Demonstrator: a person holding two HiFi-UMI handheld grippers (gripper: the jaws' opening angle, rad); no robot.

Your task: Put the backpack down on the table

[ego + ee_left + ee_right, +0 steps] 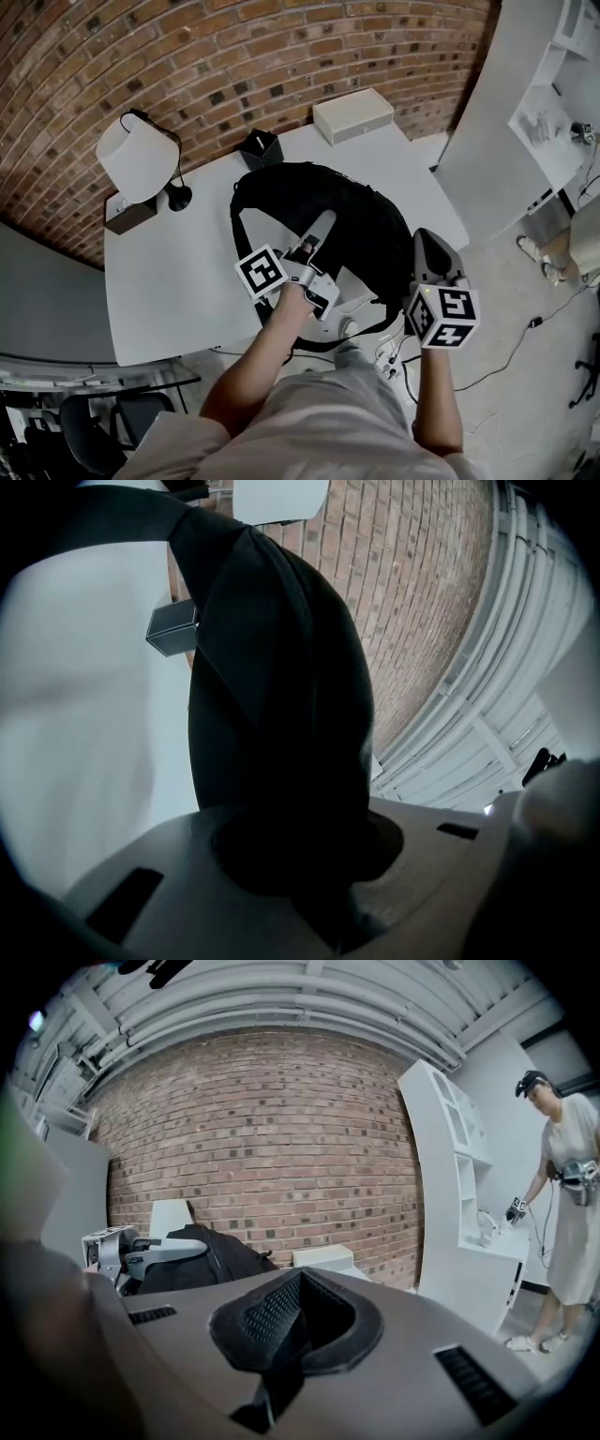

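Black backpack fabric spreads across the white bench in the head view, its near edge reaching past the bench's front edge. The left tongs lie over the pack's middle, between its two straps. The right tongs sit at the pack's right side. At the back of the bench, near the brick wall, stand a white lamp, a small black box, a white box and a small brown box.

From the left gripper view, dark cloth from the pack fills the gap between the jaws, which are clamped on it. The cloth rises straight ahead and hides most of what lies beyond. The bench shows pale at the left.

From the right gripper view, the ribbed black pads meet with nothing between them. Beyond them the pack and the left tongs show at the left, the white box behind them. A person stands at the far right beside a white shelf.
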